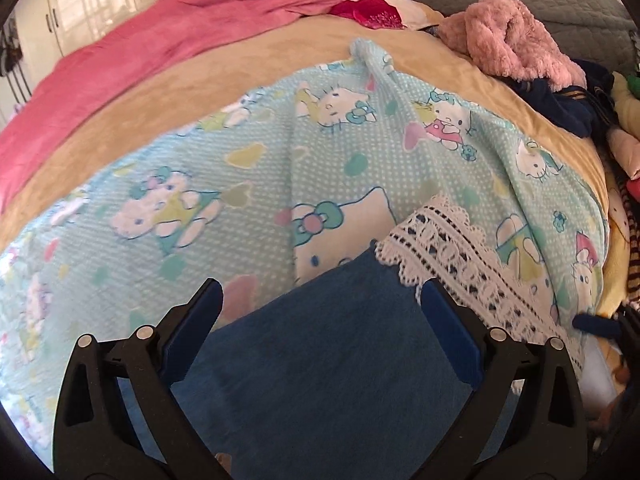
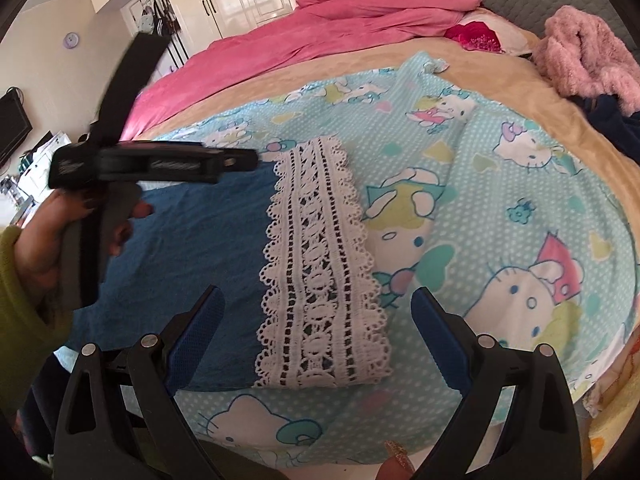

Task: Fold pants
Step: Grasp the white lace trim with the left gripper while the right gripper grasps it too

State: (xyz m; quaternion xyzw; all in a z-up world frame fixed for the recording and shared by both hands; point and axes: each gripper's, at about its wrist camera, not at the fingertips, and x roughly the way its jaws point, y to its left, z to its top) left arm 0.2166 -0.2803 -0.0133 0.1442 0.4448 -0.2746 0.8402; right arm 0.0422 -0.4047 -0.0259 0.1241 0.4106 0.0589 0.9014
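Pants: blue pants (image 2: 192, 236) with a white lace hem (image 2: 320, 264) lie folded flat on the cartoon-cat blanket (image 2: 500, 208) spread over the bed.
Left gripper: left gripper (image 1: 320, 300) spread wide above the blue cloth, gripping nothing.
Right gripper: right gripper (image 2: 318, 300) equally wide, empty, poised over the lace hem.
Background: pink quilt (image 2: 320, 24), fluffy pink garment (image 2: 588, 56).

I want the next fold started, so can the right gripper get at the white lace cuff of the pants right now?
Probably yes: the right gripper is open, with the lace cuff right between its fingers and nothing covering it. The left gripper sits off over the blue fabric.
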